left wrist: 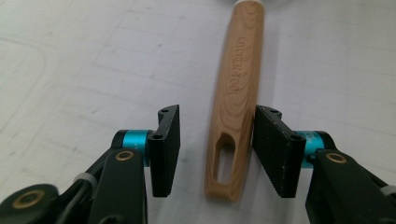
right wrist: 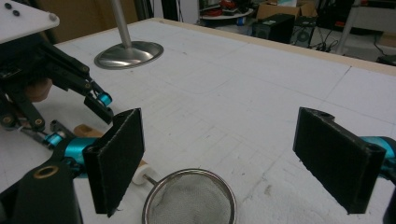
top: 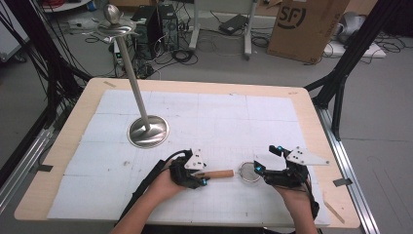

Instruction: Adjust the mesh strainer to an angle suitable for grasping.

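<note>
A small strainer lies on the white mat, its wooden handle (top: 221, 173) pointing left and its round mesh bowl (top: 250, 171) to the right. My left gripper (top: 203, 176) straddles the handle's end. In the left gripper view the slotted handle (left wrist: 236, 93) lies between the parted jaws of this gripper (left wrist: 217, 140), close against the right pad with a gap on the left. My right gripper (top: 268, 158) is just right of the bowl. In the right gripper view it (right wrist: 229, 154) stands wide open above the mesh bowl (right wrist: 189, 200), with the left gripper (right wrist: 79, 119) beyond.
A tall metal stand with a round base (top: 148, 130) rises at the mat's back left, and its base (right wrist: 130, 53) also shows in the right gripper view. A cardboard box (top: 304, 24) and computer cases sit on the floor behind the wooden table (top: 316, 112).
</note>
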Tool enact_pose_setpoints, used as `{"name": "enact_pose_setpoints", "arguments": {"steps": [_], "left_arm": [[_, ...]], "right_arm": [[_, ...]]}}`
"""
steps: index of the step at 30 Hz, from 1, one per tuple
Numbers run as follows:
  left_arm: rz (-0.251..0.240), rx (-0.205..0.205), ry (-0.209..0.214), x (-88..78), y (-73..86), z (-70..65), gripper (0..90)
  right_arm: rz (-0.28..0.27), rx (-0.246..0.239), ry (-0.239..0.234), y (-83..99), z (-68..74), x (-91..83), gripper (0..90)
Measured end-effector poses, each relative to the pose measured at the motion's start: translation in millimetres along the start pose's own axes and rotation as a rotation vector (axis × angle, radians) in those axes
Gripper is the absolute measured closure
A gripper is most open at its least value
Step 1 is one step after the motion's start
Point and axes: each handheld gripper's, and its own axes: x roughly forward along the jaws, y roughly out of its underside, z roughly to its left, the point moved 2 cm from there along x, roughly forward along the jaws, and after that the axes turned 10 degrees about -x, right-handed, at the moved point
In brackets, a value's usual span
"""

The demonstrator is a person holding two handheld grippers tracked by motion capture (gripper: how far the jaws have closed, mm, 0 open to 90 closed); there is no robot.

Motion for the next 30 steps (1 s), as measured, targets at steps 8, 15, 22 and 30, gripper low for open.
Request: {"name": "enact_pose_setpoints", "arguments": {"steps": [8, 15, 22, 30], "left_arm": [[-0.017, -0.069, -0.067, 0.0, 1.5, 19.4, 52.0], [-0.034, -0.12, -0.127, 4.1, -0.5, 31.1, 52.7], [-0.052, -0.146, -0.159, 10.8, -5.6, 37.8, 53.8], [-0.061, -0.161, -0.173, 11.7, -8.7, 39.9, 51.3]], "right_arm": [[0.005, -0.002, 0.001, 1.0, -0.2, 1.2, 15.5], [0.01, 0.001, -0.001, 1.8, -0.1, 1.6, 15.5], [0.014, 0.002, 0.001, 2.4, 0.3, 2.4, 15.5], [0.016, 0.002, -0.001, 2.9, 0.3, 2.0, 15.5]]}}
